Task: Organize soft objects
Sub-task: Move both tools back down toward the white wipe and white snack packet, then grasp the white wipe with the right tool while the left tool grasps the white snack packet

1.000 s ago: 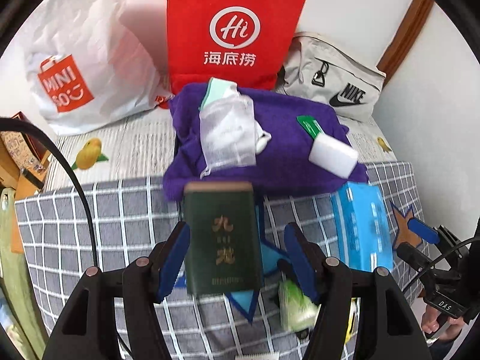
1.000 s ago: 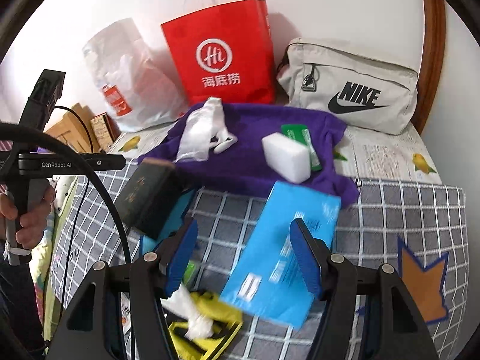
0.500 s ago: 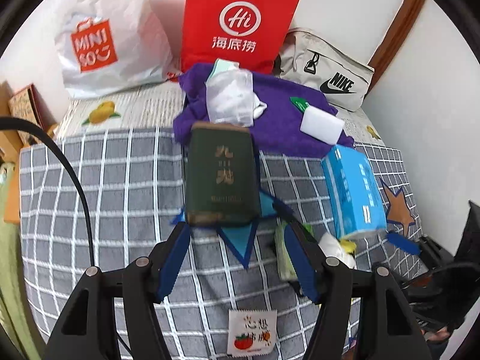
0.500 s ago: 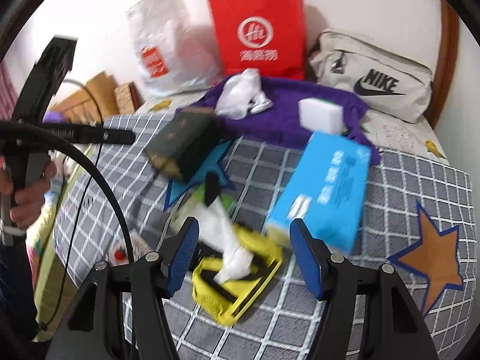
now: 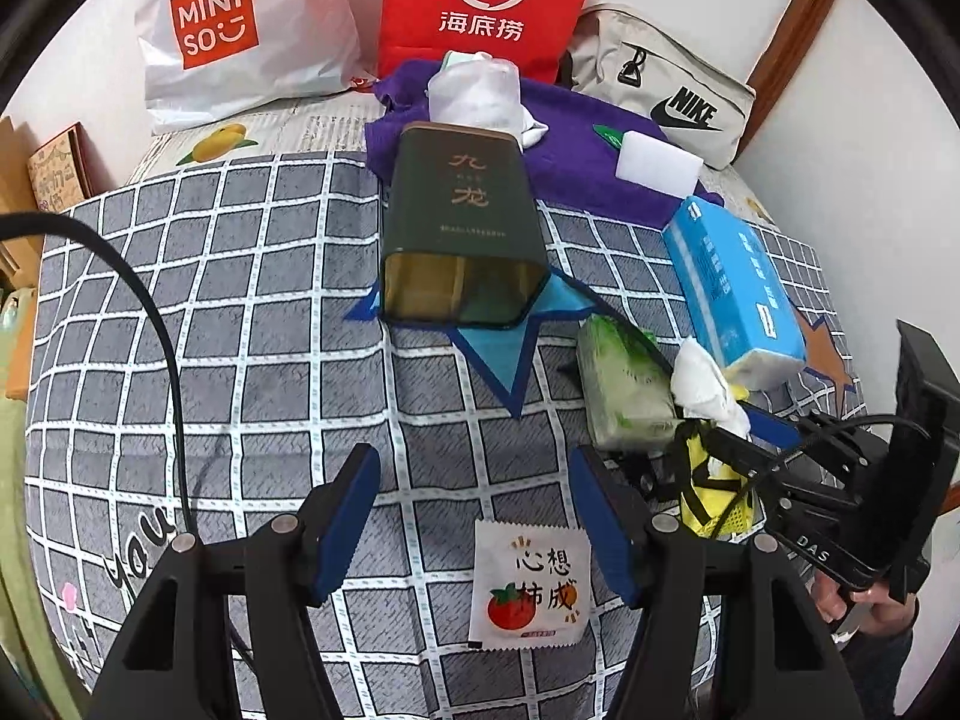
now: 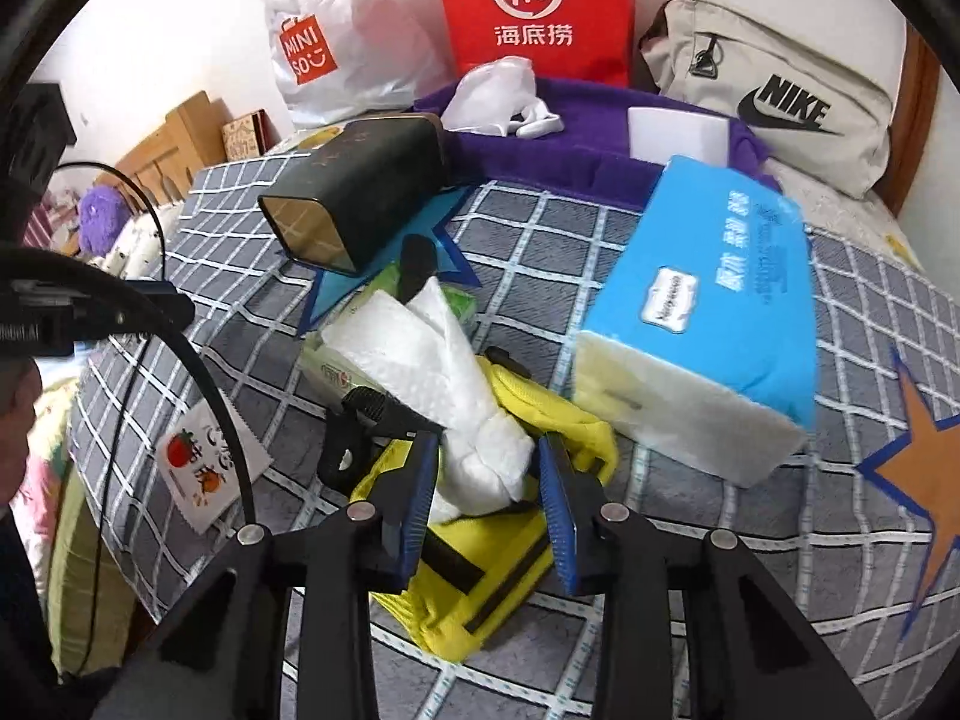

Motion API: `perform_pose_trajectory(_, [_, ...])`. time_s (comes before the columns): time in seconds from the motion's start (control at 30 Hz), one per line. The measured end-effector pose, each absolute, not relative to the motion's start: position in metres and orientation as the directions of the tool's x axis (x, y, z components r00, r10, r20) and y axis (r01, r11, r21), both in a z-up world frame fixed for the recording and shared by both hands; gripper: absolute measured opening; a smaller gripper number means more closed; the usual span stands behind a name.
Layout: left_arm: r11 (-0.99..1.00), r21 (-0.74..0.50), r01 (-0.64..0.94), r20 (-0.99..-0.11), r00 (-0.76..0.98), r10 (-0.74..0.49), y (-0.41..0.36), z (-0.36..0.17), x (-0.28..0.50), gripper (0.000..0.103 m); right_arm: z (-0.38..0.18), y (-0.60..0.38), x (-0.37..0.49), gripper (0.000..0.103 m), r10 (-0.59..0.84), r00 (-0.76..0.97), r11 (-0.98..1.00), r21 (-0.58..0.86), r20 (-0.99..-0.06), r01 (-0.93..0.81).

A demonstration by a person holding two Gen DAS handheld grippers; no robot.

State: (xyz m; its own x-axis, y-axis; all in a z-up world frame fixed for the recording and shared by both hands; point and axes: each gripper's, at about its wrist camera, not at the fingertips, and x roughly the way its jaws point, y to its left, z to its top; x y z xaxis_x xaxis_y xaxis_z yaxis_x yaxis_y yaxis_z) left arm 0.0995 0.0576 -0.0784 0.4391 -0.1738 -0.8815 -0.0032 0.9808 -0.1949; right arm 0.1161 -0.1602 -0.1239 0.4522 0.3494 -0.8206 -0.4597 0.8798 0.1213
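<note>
Bed, checked cover: right gripper, lower centre, had descended, jaws closing around white tissue; left gripper spread, empty; pickup beginning.

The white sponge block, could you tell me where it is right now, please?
In the left wrist view the white sponge block lies upper right on the purple towel, between the Nike bag and the blue tissue pack.

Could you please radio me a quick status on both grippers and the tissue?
Right gripper closing around white tissue on yellow pouch. Left gripper open, empty. Blue tissue pack close alongside.
</note>
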Motion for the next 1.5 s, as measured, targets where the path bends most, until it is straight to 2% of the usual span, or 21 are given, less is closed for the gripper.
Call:
perform_pose_trajectory(0.1, [0.979, -0.202, 0.010, -0.884, 0.429, -0.187, 0.056, -0.084, 0.094, 0.064, -0.129, -0.157, 0.115, 0.024, 0.320, 0.460, 0.883, 0.085, -0.828, -0.462])
perform_pose_trajectory(0.17, [0.982, -0.189, 0.027, -0.887, 0.424, -0.183, 0.052, -0.088, 0.090, 0.065, -0.128, -0.159, 0.113, 0.023, 0.324, 0.467, 0.882, 0.085, -0.823, -0.463])
perform_pose_trajectory(0.27, [0.983, -0.176, 0.055, -0.890, 0.417, -0.183, 0.048, -0.095, 0.085, 0.071, -0.122, -0.167, 0.109, 0.023, 0.356, 0.461, 0.883, 0.132, -0.813, -0.449])
perform_pose_trajectory(0.43, [0.980, -0.168, 0.109, -0.887, 0.418, -0.198, 0.034, -0.103, 0.074, 0.079, -0.113, -0.177, 0.097, 0.023, 0.350, 0.488, 0.895, 0.131, -0.799, -0.427])
perform_pose_trajectory(0.7, [0.985, -0.069, 0.158, -0.921, 0.370, -0.123, 0.008, -0.131, 0.064, 0.080, -0.112, -0.197, 0.085, 0.023, 0.331, 0.508, 0.917, 0.144, -0.795, -0.372])
perform_pose_trajectory(0.87, [0.982, 0.014, 0.189, -0.915, 0.399, -0.063, -0.006, -0.135, 0.054, 0.088, -0.114, -0.202, 0.086, 0.023, 0.325, 0.510, 0.923, 0.150, -0.796, -0.353])
perform_pose_trajectory(0.97, [0.985, 0.003, 0.171, -0.908, 0.413, -0.069, -0.005, -0.135, 0.054, 0.089, -0.113, -0.202, 0.086, 0.023, 0.335, 0.512, 0.923, 0.165, -0.791, -0.349])
perform_pose_trajectory(1.1, [0.988, 0.003, 0.157, -0.897, 0.437, -0.067, -0.001, -0.134, 0.056, 0.083, -0.111, -0.199, 0.087, 0.023, 0.344, 0.516, 0.920, 0.171, -0.785, -0.352])
perform_pose_trajectory(1.17, [0.991, 0.001, 0.133, -0.890, 0.453, -0.060, 0.003, -0.132, 0.058, 0.065, -0.111, -0.198, 0.087, 0.023, 0.348, 0.516, 0.918, 0.173, -0.783, -0.356])
perform_pose_trajectory(1.27, [0.994, -0.013, 0.108, -0.890, 0.452, -0.061, 0.012, -0.128, 0.060, 0.047, -0.110, -0.197, 0.085, 0.023, 0.354, 0.518, 0.916, 0.177, -0.779, -0.360])
perform_pose_trajectory(1.37, [0.994, -0.067, 0.087, -0.891, 0.442, -0.099, 0.025, -0.125, 0.062, 0.042, -0.107, -0.198, 0.084, 0.023, 0.356, 0.522, 0.916, 0.177, -0.775, -0.361])
perform_pose_trajectory(1.5, [0.989, -0.131, 0.073, -0.886, 0.439, -0.150, 0.039, -0.120, 0.062, 0.042, -0.106, -0.199, 0.084, 0.023, 0.357, 0.522, 0.916, 0.181, -0.775, -0.358])
